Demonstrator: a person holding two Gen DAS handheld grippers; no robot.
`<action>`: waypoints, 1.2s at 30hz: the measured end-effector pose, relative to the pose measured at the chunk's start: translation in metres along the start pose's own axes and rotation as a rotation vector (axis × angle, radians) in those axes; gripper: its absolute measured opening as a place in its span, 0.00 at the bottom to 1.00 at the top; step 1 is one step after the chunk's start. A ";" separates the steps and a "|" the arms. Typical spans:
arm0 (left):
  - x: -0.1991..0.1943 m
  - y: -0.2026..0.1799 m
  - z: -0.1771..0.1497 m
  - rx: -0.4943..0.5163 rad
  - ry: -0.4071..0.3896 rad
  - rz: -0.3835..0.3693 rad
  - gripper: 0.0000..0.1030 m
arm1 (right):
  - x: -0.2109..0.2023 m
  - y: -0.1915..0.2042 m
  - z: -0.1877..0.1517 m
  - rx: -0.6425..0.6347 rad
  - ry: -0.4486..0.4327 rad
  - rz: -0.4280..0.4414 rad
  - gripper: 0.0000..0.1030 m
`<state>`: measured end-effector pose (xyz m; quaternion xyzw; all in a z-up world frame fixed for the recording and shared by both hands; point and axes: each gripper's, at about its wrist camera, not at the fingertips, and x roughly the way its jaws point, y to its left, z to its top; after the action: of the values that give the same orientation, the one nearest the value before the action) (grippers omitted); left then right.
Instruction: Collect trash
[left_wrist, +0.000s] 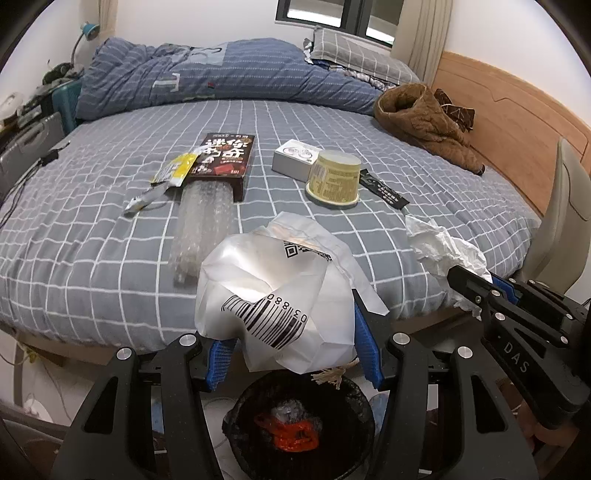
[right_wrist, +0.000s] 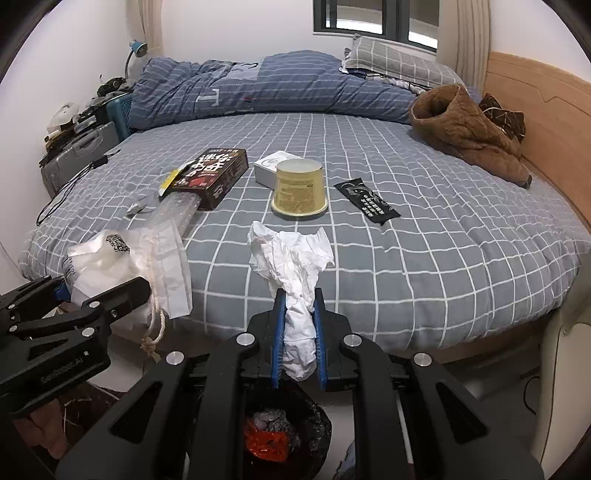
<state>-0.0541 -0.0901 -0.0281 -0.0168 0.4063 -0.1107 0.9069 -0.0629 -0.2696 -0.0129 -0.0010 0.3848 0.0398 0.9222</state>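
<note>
Left hand-held gripper (left_wrist: 295, 350) pinching crinkly plastic bag (left_wrist: 273, 295); right hand-held gripper (right_wrist: 299, 332) pinching crumpled tissue (right_wrist: 291, 258).

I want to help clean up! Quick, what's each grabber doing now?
Left gripper: closed on the white plastic bag.
Right gripper: shut on the crumpled white tissue.

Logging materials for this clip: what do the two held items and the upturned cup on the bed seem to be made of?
White bag in the left claw: looks like thin, semi-glossy plastic film, translucent with sharp creases. White wad in the right claw: likely tissue paper, matte and softly crumpled. Cup: smooth printed paper or plastic; can't tell which.
</note>
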 end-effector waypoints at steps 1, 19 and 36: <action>-0.002 0.000 -0.002 0.001 0.004 0.003 0.53 | -0.001 0.001 -0.001 -0.001 0.001 0.001 0.13; -0.029 0.005 -0.046 -0.054 0.065 -0.001 0.53 | -0.017 0.017 -0.041 -0.007 0.069 0.022 0.13; -0.008 0.008 -0.087 -0.077 0.165 -0.015 0.53 | 0.001 0.020 -0.094 0.017 0.203 0.006 0.13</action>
<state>-0.1225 -0.0754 -0.0815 -0.0454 0.4837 -0.1028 0.8680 -0.1299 -0.2528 -0.0795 0.0038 0.4764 0.0389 0.8784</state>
